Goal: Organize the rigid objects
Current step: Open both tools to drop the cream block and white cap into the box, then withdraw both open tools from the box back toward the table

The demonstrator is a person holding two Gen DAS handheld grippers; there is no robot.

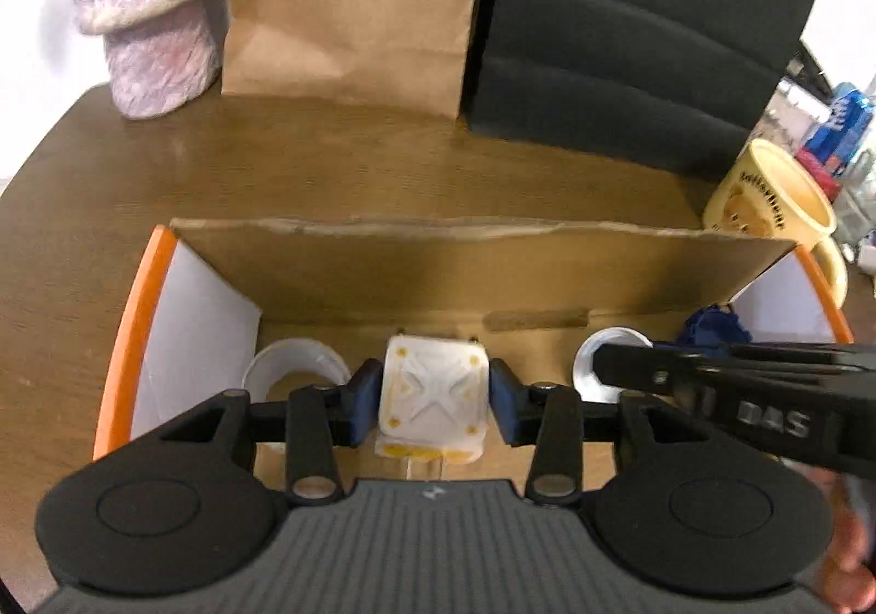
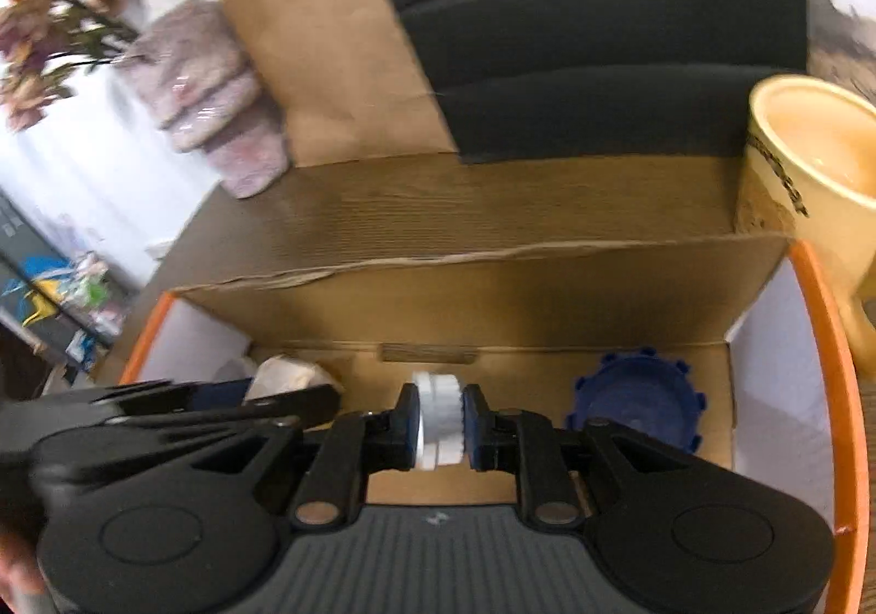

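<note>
An open cardboard box with orange side rims sits on the wooden table. My left gripper is lowered into it. A white cube with yellow dots stands between its blue pads, which flank the cube closely without clearly pressing. My right gripper reaches into the same box with a white toothed disc on edge between its pads, a thin gap showing at the right pad. A blue toothed ring lies at the box's right end and a white ring at its left.
A yellow mug stands just past the box's right far corner. Behind the box are a brown paper bag, a black padded chair back and pink fluffy slippers. Bare table lies between them and the box.
</note>
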